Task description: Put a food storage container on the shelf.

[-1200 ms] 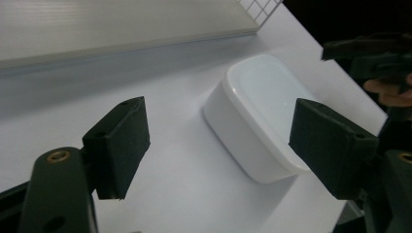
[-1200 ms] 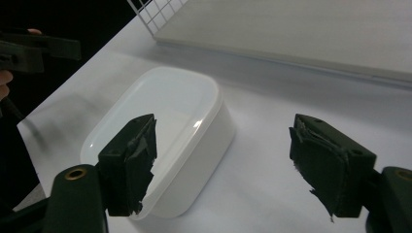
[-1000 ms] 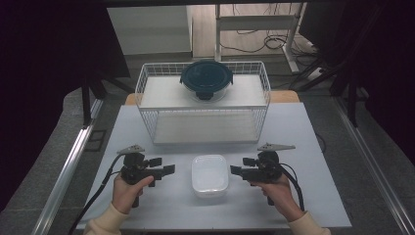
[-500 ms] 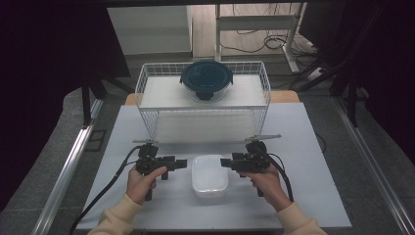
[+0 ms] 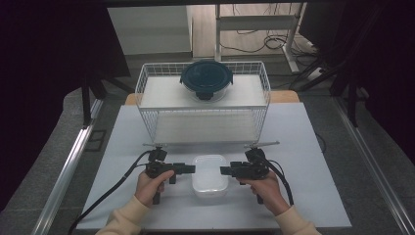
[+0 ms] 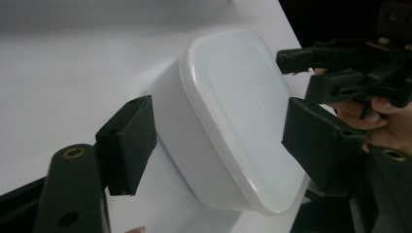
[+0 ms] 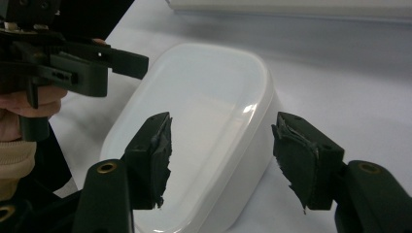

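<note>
A white lidded plastic container (image 5: 210,175) rests on the white table, near its front. My left gripper (image 5: 189,169) reaches in from the left, its tips at the container's left edge. In the left gripper view the container (image 6: 233,121) lies between the two pads (image 6: 127,143), which stand off from it. My right gripper (image 5: 226,171) comes in from the right, at the opposite edge. In the right gripper view its pads (image 7: 303,158) straddle the container's near end (image 7: 204,131) without pressing. Both grippers' jaws have just been closing and are still open.
A white wire basket (image 5: 203,100) stands across the back of the table, with a dark teal round lidded bowl (image 5: 206,78) at its rear. The table's front edge (image 5: 210,227) runs just behind the hands. Cables trail from both grippers.
Both hands have come inward to the container, the left one farther than the right. Both grippers' tips now flank it instead of standing apart from it.
</note>
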